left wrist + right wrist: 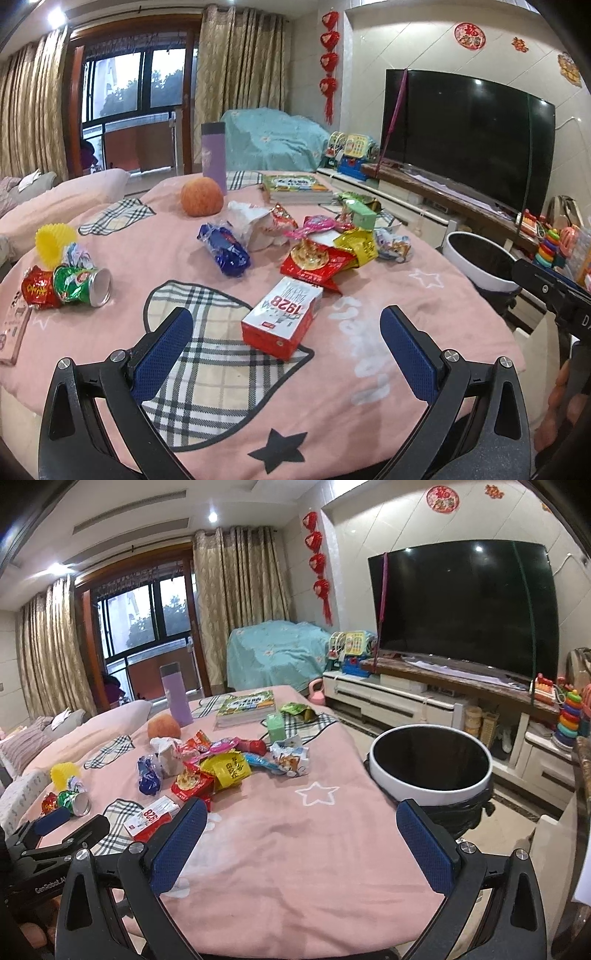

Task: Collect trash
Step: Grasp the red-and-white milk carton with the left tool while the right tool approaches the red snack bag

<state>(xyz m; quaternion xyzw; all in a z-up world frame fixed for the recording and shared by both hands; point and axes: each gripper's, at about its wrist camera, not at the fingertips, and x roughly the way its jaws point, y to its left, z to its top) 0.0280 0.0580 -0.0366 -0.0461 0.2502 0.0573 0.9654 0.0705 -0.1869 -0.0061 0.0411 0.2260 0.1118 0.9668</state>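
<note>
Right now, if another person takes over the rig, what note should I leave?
Left gripper: open, empty, above the red-and-white box.
Right gripper: open, empty, over bare cloth near the bin.
Trash on the table: box, wrapper pile, blue bag, can.
Bin stands off the table's right edge.
Done: nothing visibly collected. Left: all of it; the box is nearest.

A pink cloth point(122, 258) with beige plaid patches and white stars covers the surface. Beside the red-and-white box point(282, 317) lie a blue wrapper point(225, 249), a yellow packet point(356, 245) and a green can point(83, 286). Beyond the box sit an orange fruit point(202, 196) and a lilac bottle point(213, 157). The bin point(430, 768) is white-rimmed with a black inside.
</note>
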